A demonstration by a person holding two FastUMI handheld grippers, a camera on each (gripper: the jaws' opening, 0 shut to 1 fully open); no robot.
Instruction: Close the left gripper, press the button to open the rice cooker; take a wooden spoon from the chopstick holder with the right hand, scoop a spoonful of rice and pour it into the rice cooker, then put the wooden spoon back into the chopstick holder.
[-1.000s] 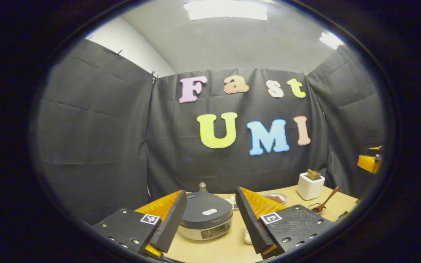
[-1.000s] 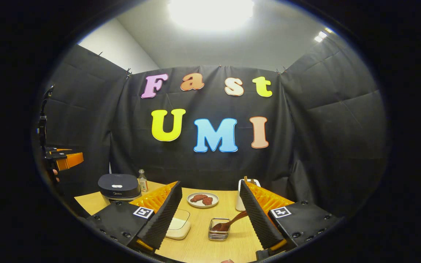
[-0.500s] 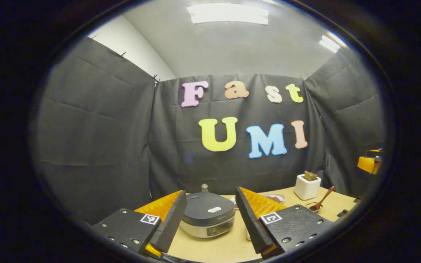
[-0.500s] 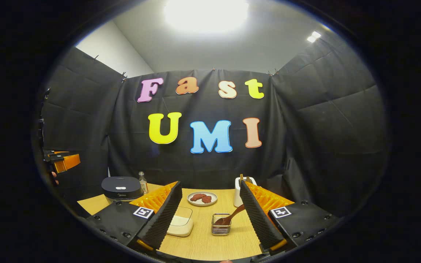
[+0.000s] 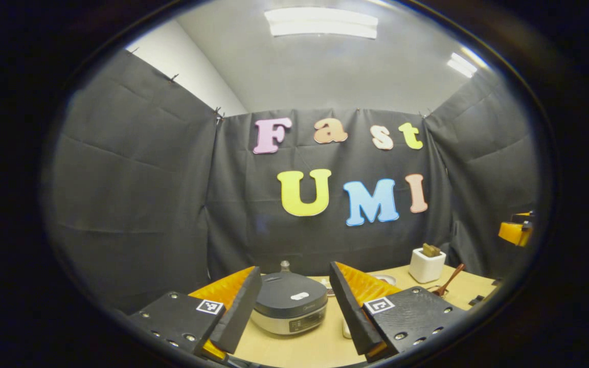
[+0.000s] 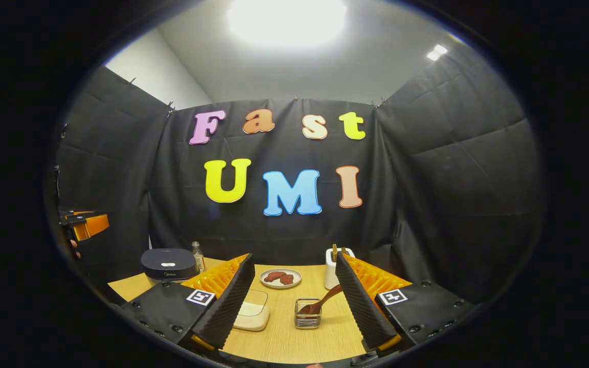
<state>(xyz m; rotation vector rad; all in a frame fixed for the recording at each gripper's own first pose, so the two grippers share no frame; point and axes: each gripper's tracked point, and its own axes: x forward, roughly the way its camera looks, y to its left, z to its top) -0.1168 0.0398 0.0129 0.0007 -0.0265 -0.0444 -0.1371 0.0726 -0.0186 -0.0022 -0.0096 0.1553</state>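
The dark rice cooker [image 5: 289, 306] sits with its lid down, a white button [image 5: 299, 296] on top. My left gripper [image 5: 293, 276] hangs open just before and above it, one finger on each side. A white chopstick holder [image 5: 426, 266] stands at the back right. My right gripper [image 6: 294, 260] is open over the table. Ahead of it a wooden spoon [image 6: 322, 304] rests with its bowl in a small wire basket [image 6: 308, 319]. The chopstick holder [image 6: 331, 271] stands just behind, partly hidden by one finger. The cooker [image 6: 168, 263] is far to the left.
A plate [image 6: 280, 278] with reddish food lies mid-table. A shallow white dish [image 6: 251, 313] sits beside the wire basket. A small bottle [image 6: 197, 255] stands behind the cooker. The left gripper [image 6: 82, 225] and a hand show at the far left. Cloth walls close in the wooden table [image 6: 284, 342].
Both views have drifted slightly, so the table objects look a little smaller and farther off. Both grippers stay open and nothing on the table has moved.
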